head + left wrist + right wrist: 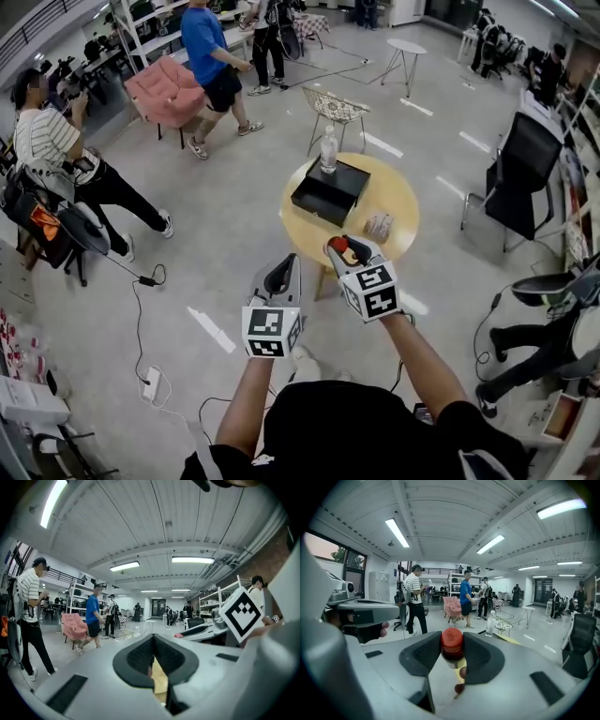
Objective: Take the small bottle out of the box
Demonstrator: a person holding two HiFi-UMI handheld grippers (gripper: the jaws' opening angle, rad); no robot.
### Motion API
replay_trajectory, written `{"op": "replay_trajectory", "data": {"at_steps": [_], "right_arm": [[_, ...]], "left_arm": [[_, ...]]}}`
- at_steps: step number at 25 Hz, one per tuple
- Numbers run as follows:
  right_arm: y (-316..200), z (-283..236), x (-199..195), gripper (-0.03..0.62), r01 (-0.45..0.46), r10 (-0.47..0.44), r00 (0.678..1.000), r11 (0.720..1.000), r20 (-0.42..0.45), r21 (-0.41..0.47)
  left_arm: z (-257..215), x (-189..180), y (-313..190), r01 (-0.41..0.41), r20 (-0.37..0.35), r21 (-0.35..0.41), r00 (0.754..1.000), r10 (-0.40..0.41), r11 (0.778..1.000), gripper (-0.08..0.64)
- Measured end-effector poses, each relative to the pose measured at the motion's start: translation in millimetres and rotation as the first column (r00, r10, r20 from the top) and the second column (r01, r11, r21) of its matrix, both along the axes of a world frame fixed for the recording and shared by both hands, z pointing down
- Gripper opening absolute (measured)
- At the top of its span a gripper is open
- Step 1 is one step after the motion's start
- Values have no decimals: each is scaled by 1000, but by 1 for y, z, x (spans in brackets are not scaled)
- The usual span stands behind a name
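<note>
My right gripper (pixel 343 249) is shut on a small bottle with a red cap (pixel 452 642). The bottle stands upright between the dark pads, held above the near edge of the round wooden table (pixel 401 199). The red cap (pixel 338 246) also shows in the head view. An open black box (pixel 328 192) sits at the table's middle, well beyond the gripper. My left gripper (pixel 280 278) hangs just left of the right one, over the floor. Its jaws are together with nothing between them (pixel 152 657).
A clear water bottle (pixel 329 150) stands at the box's far edge. A small pack of bottles (pixel 379 226) lies on the table's right. A wire chair (pixel 335 108), a black office chair (pixel 520 173), a pink armchair (pixel 169 92) and several people are around. Cables cross the floor (pixel 141 319).
</note>
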State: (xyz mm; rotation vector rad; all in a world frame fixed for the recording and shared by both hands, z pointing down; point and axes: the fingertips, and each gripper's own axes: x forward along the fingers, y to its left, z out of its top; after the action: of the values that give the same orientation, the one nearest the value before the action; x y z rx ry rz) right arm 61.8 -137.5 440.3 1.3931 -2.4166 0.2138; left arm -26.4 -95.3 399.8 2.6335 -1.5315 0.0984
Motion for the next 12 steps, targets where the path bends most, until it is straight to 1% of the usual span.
{"op": "replay_trajectory", "data": {"at_steps": [5,12], "right_arm": [[27,-4,11,137,3,-3,1000,1000,8,11],[57,-2,14,137,9,-9,1000,1000,14,21]], "left_arm": [[0,10,28,5,5,1,1000,-5,1000,9],[6,14,60,6,6,-3,1000,-6,1000,9]]}}
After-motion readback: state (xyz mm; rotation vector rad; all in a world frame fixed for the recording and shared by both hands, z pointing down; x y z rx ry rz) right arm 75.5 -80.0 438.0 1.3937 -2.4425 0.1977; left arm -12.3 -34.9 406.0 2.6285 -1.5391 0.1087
